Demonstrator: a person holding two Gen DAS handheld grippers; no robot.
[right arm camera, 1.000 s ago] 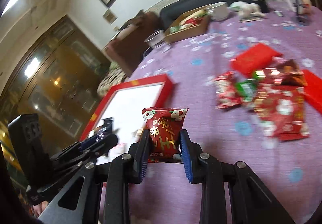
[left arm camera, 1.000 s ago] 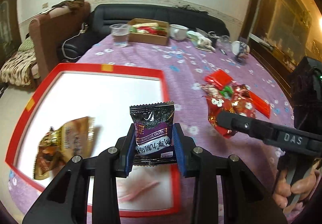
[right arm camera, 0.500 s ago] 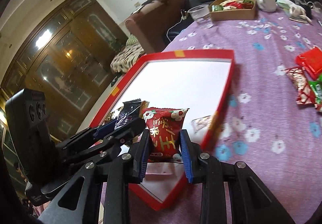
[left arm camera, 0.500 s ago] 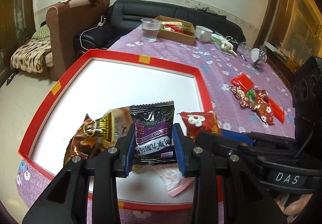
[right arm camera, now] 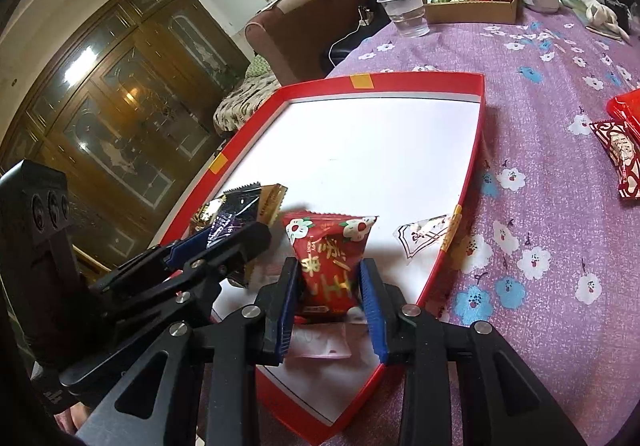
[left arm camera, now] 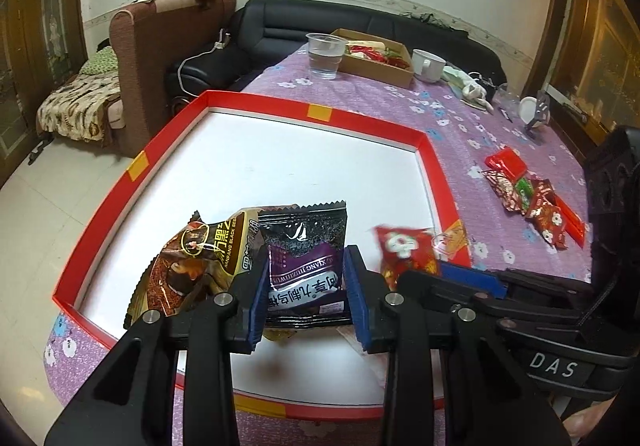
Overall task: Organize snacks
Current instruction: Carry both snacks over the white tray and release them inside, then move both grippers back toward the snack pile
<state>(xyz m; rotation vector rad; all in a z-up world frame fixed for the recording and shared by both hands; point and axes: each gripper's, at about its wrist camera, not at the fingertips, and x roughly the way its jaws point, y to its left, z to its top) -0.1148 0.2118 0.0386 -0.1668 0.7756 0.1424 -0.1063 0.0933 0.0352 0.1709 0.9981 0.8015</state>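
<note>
My left gripper (left arm camera: 306, 296) is shut on a dark purple snack packet (left arm camera: 306, 258) and holds it low over the near end of the red-rimmed white tray (left arm camera: 320, 113). A brown-gold packet (left arm camera: 192, 266) lies in the tray just left of it. My right gripper (right arm camera: 329, 300) is shut on a red flower-print packet (right arm camera: 328, 258) over the tray's near right corner (right arm camera: 452, 238). A clear wrapped candy (right arm camera: 424, 236) lies by the right rim and a pink wrapper (right arm camera: 320, 342) lies under the right gripper. Both grippers sit side by side.
Several loose red and green snacks (left arm camera: 532, 193) lie on the purple flowered tablecloth (right arm camera: 540, 149) right of the tray. At the far end stand a plastic cup (left arm camera: 325, 55), a cardboard box of snacks (left arm camera: 378, 59) and a white mug (left arm camera: 428, 65). A sofa stands beyond.
Both grippers have carried their packets from the tablecloth to low over the tray's near end. The right gripper came in from the loose snack pile on the right.
</note>
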